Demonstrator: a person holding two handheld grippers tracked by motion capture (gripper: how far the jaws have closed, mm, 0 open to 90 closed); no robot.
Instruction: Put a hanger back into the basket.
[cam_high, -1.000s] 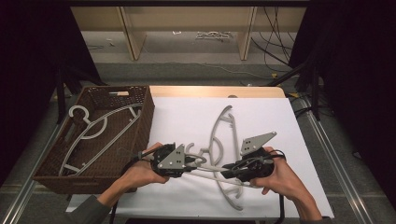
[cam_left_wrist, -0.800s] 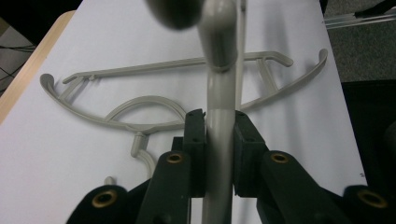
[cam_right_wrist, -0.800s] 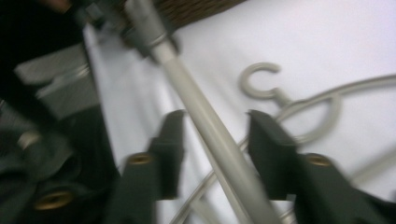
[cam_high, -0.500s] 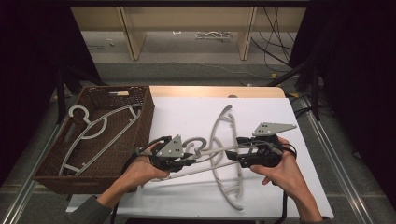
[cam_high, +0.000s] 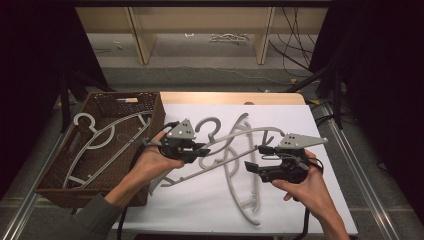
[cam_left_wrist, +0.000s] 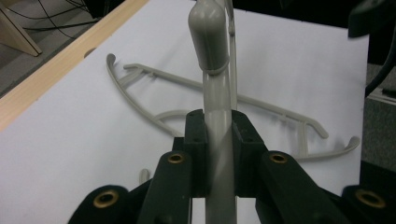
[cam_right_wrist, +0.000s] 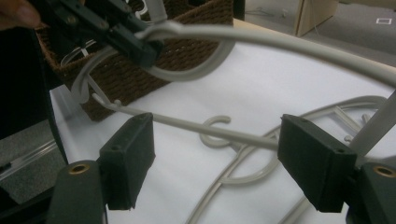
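Note:
My left gripper (cam_high: 204, 149) is shut on a grey plastic hanger (cam_high: 252, 131) and holds it above the white sheet, next to the basket. In the left gripper view the jaws (cam_left_wrist: 218, 135) clamp the hanger's bar (cam_left_wrist: 217, 93) upright between them. To its right, my right gripper (cam_high: 251, 168) stands open, with its pads (cam_right_wrist: 129, 158) wide apart and nothing clamped. In the right gripper view a thin bar of the held hanger (cam_right_wrist: 210, 131) crosses beyond the jaws, and the left gripper (cam_right_wrist: 112, 28) shows at top left. Another grey hanger (cam_high: 239, 197) lies flat on the sheet.
A brown wicker basket (cam_high: 152, 117) stands at the left of the table with grey hangers (cam_high: 100, 140) lying in it. The white sheet (cam_high: 300, 120) covers the table, with a wooden edge (cam_high: 225, 97) behind. Cables and shelf legs are on the floor beyond.
My left gripper has lifted the hanger off the sheet and carried it away from the person. My right gripper rose with it, then opened and dropped back a little.

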